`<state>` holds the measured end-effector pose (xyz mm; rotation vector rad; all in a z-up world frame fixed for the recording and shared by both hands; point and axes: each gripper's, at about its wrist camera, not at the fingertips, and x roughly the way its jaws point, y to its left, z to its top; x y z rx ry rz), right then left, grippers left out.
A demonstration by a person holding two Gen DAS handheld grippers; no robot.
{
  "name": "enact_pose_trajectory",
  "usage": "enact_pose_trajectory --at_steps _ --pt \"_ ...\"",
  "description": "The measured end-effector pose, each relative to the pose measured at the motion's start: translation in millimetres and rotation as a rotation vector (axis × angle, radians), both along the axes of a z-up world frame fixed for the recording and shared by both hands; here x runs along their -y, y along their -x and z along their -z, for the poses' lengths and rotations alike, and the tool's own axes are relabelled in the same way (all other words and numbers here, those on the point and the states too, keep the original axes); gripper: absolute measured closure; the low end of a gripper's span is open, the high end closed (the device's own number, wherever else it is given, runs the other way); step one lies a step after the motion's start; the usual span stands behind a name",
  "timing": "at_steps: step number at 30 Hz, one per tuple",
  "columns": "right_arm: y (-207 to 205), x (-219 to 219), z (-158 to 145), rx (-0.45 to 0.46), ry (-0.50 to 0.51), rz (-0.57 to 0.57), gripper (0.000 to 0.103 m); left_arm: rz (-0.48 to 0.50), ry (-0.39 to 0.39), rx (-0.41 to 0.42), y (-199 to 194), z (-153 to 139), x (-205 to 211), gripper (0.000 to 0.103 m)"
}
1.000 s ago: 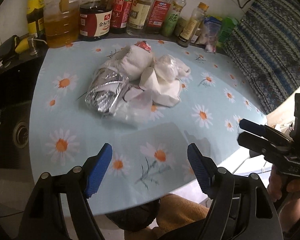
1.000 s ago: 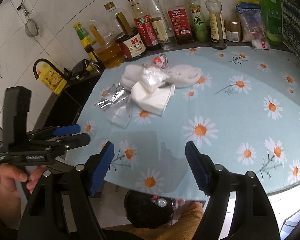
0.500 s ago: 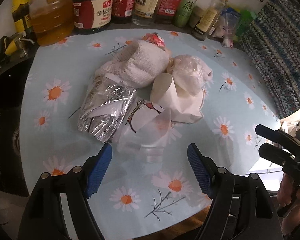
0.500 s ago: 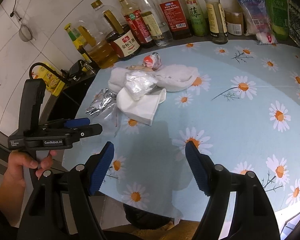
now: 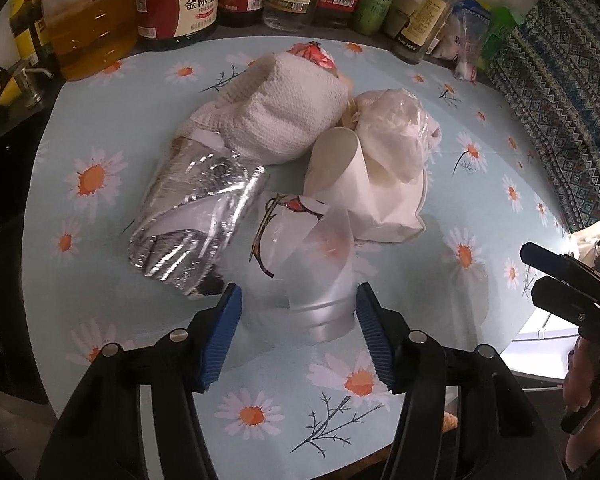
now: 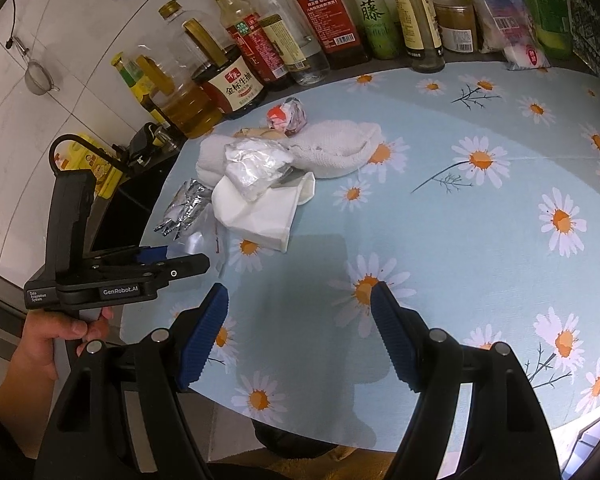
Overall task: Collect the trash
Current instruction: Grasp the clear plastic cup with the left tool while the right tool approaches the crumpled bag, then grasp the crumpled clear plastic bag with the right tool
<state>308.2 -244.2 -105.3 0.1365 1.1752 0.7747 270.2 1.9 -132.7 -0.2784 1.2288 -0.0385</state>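
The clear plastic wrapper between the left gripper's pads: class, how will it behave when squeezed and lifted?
The clear plastic wrapper looks thin and curled, so it will probably crumple as the left gripper closes. Likely very light. Its glossy film may slip.

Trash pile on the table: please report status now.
Left tongs closing around clear plastic wrapper, not yet pinched. Right tongs open, empty. Foil wrapper crowds alongside.

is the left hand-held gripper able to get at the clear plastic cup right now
Probably yes: the clear plastic cup already lies between the left hand-held gripper pads, which are closing on it, and nothing blocks the way.
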Motion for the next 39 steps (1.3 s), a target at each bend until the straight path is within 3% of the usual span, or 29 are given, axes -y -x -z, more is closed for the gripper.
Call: enact_pose_trajectory --at_steps 9,19,26,39 --pt "1.5 -4.2 -4.1 0.007 -0.011 -0.012 0.03 0.001 0.013 0.018 6.0 -3.3 1.0 0.047" --pt "-8.7 -21.3 -13.8 0.049 -0.03 -0.05 0.03 -0.074 0.042 0.065 37.1 -22.3 -7.8 0.047" --pt "-25.9 -53.8 -26.0 0.126 -0.014 -0.16 0.03 -0.151 0.059 0.109 63.0 -38.7 -12.4 0.047" --pt "-65.0 -110.9 -25.7 0.23 0.084 -0.407 0.029 -0.347 0.079 0.136 97.4 -39.3 -24.5 0.047"
